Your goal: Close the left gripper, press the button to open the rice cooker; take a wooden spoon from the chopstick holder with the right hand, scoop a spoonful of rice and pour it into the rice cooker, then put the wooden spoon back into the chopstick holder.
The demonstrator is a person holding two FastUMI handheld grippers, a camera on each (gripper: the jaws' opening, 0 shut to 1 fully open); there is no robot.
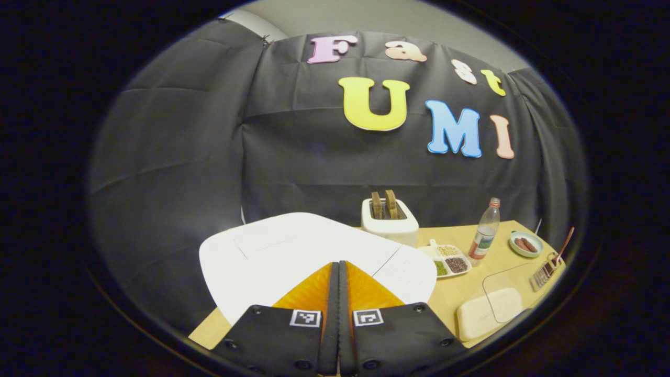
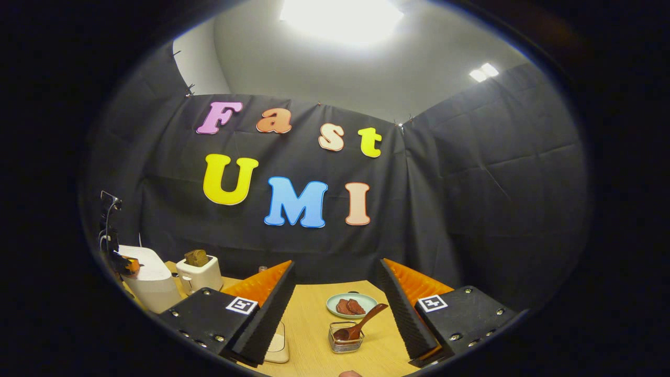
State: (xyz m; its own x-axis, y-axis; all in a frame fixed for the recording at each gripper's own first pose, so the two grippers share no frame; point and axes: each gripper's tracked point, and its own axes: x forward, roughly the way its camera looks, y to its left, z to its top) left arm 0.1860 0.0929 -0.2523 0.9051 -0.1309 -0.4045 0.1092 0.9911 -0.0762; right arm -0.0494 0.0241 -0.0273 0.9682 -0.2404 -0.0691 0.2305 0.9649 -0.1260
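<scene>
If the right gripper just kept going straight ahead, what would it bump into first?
Probably the wooden spoon standing in the chopstick holder, right between the open jaws of the right gripper. Depth is hard to judge.

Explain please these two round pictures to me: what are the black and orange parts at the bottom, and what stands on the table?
Each picture comes from a camera riding on a hand-held claw; a person holds one in each hand. The black and orange parts are each claw's own two fingers.

In the left gripper view, the left claw is shut, holding nothing, above the white rice cooker. Behind stand a toaster, a divided dish of grains, a bottle and a small plate.

In the right gripper view, the right claw is open and empty. Between its fingers, farther off, a wooden spoon leans in the chopstick holder on the wooden table.
</scene>
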